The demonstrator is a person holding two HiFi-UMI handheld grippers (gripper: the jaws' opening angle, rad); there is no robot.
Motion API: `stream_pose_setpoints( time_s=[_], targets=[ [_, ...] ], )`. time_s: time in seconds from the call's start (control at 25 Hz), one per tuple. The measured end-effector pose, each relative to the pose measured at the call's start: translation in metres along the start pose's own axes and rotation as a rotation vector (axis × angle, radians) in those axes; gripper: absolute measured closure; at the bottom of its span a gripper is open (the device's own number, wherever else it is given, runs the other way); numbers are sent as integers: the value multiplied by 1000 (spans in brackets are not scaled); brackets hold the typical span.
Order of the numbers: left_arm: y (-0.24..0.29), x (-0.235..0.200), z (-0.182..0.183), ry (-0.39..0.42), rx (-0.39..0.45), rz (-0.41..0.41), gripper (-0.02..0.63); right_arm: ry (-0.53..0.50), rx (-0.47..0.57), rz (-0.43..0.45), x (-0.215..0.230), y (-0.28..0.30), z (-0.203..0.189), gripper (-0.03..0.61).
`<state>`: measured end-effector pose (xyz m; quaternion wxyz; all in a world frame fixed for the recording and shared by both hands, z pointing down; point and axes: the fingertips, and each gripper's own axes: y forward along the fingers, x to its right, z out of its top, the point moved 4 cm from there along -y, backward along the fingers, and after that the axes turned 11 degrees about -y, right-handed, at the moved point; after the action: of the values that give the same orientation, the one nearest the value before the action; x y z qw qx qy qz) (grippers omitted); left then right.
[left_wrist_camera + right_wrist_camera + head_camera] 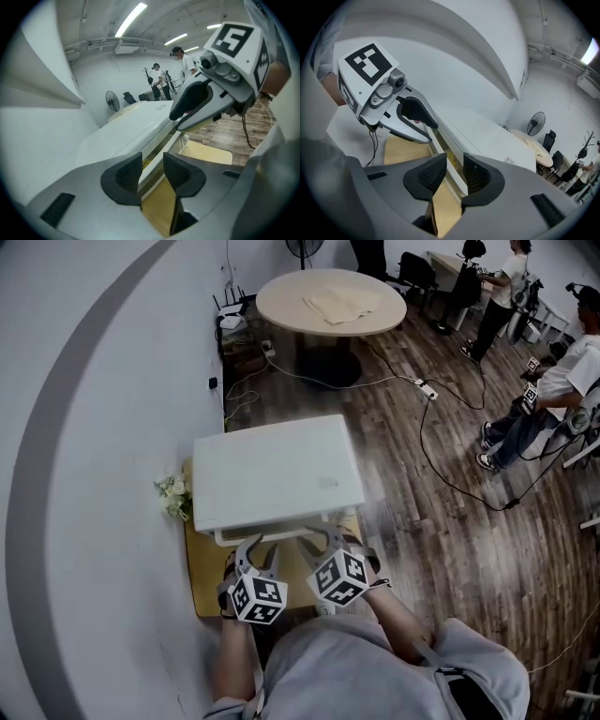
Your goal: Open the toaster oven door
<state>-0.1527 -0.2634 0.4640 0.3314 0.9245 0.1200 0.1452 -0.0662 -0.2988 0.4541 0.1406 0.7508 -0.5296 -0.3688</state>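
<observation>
White and box-shaped with a smooth flat top, the toaster oven stands on a pale yellow wooden surface, its back to the white wall and its front towards the person. Both forearms reach forward side by side, and each tool tilts downward at the oven front with its black-and-white marker cube uppermost. The left hand-held gripper is at the left part of the long white handle that runs across the front. Its jaws are spread, the bar passes between the dark ribbed pads, and whether a pad touches the bar cannot be told. The right hand-held gripper is just beside it on the same bar, its jaws likewise spread around the bar. The gripper bodies are smooth grey with curved arms. A small bunch of white flowers sits at the oven's left side. The floor is dark wood planking.
</observation>
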Motion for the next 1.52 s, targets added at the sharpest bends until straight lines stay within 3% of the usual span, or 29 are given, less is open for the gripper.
stream_pose_setpoints(
  time_s=[0.24, 0.48, 0.6, 0.88, 1.52],
  targets=[
    [12, -5, -5, -48, -9, -10, 488, 6, -8, 35, 2, 12, -3, 497],
    [14, -4, -3, -78, -13, -53, 514, 20, -25, 128, -3, 17, -8, 497],
    [15, -3, -5, -36, -31, -70, 514, -28, -73, 152, -9, 22, -14, 497],
    [20, -1, -13, 148, -148, -122, 493, -46, -85, 159, -9, 24, -17, 497],
    [11, 10, -22, 97, -105, -104, 505, -5, -62, 131, -23, 12, -22, 509]
  ],
)
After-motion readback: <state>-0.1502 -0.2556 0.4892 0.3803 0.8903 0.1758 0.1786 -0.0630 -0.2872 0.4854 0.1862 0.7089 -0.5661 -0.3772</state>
